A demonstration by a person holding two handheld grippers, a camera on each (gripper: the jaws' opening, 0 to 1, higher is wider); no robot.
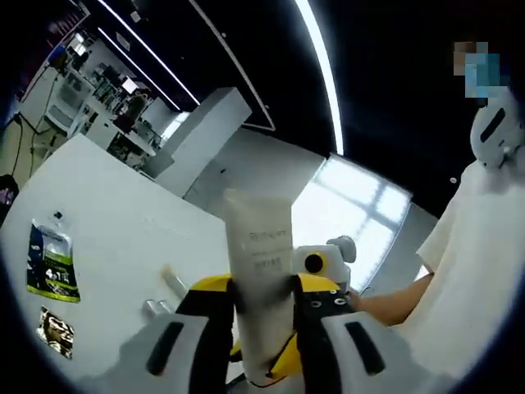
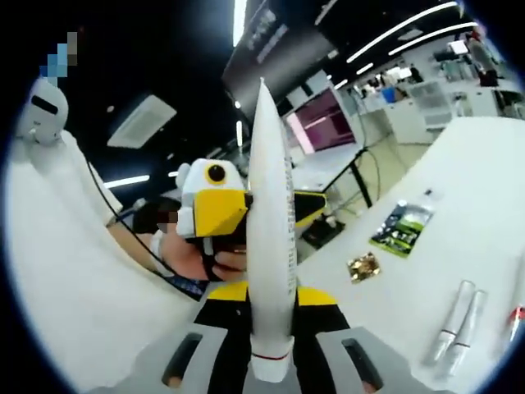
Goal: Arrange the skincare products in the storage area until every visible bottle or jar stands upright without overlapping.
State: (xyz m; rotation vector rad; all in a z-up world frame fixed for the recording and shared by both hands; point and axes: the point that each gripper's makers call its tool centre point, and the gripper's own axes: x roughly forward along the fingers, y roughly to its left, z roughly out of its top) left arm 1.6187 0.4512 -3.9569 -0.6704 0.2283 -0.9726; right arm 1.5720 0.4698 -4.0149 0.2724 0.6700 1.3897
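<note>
- The room was a big dim hall with long ceiling light strips [image 1: 324,74], a pale block-like unit [image 1: 205,135] beyond the table, and lit desks and shelving [image 2: 426,90] at the far side.
- A person in a white top [image 1: 480,271] stood close by, and a hand [image 2: 225,261] held the other gripper.
- The white table [image 1: 107,222] was the work surface, smooth and glossy.
- The tube [image 1: 261,279], a white skincare one, was held up in the air above the table between both grippers, not standing anywhere.
- The left gripper [image 1: 264,316] was pinching the tube near its lower end, jaws pressed in on both sides.
- The right gripper [image 2: 271,328] was pinching the same tube [image 2: 271,238] by its capped end, so its flat crimped tip pointed away from the camera.
- On the table lay a green sachet [image 2: 400,226], a small gold packet [image 2: 362,267] near it, and two slim white sticks [image 2: 459,324] side by side.
- Risk, as I judge it: the tube was soft, so hard squeezing could dent it or let it slide out when one gripper lets go.
- Set down on its narrow cap, it could tip over on the slick table, or roll onto the sticks and overlap them.
</note>
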